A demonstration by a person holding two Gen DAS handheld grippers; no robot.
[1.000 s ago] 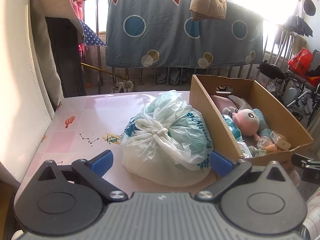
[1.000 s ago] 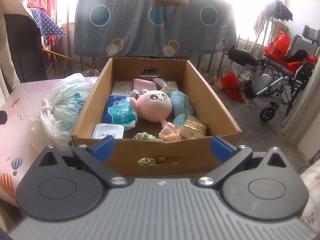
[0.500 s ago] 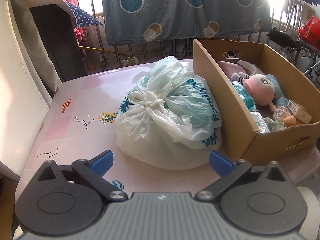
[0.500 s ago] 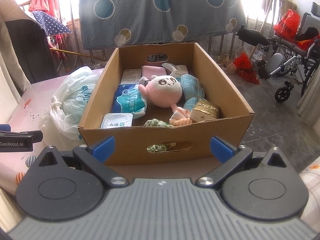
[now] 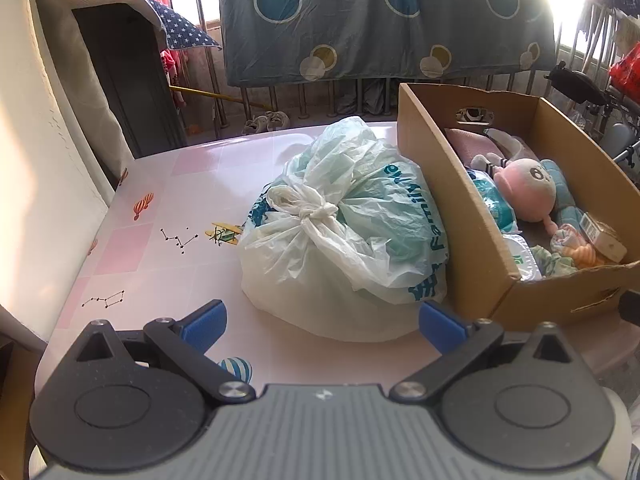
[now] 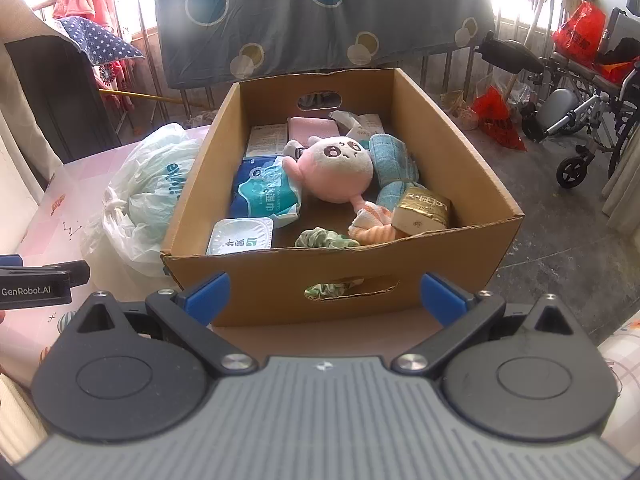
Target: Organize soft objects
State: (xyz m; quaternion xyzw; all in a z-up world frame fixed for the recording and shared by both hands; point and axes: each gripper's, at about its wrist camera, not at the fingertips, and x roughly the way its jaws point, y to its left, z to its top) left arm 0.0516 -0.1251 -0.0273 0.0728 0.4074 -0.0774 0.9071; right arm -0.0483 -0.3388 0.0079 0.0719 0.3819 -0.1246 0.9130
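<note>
Soft objects fill the cardboard box (image 6: 452, 148) at 12 o'clock of our right tongs (image 6: 324, 294), released and empty: a pink plush toy (image 6: 336, 172), a tissue pack (image 6: 266, 196), a green scrunchie (image 6: 324, 238). Our left tongs (image 5: 322, 320), likewise released, face the knotted plastic bag (image 5: 344, 240) on the pink surface (image 5: 180, 248), touching the box at 3 o'clock.

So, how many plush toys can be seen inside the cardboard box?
1: the pink plush toy lies in the middle of the cardboard box, against a blue towel. Others may be hidden underneath.
</note>
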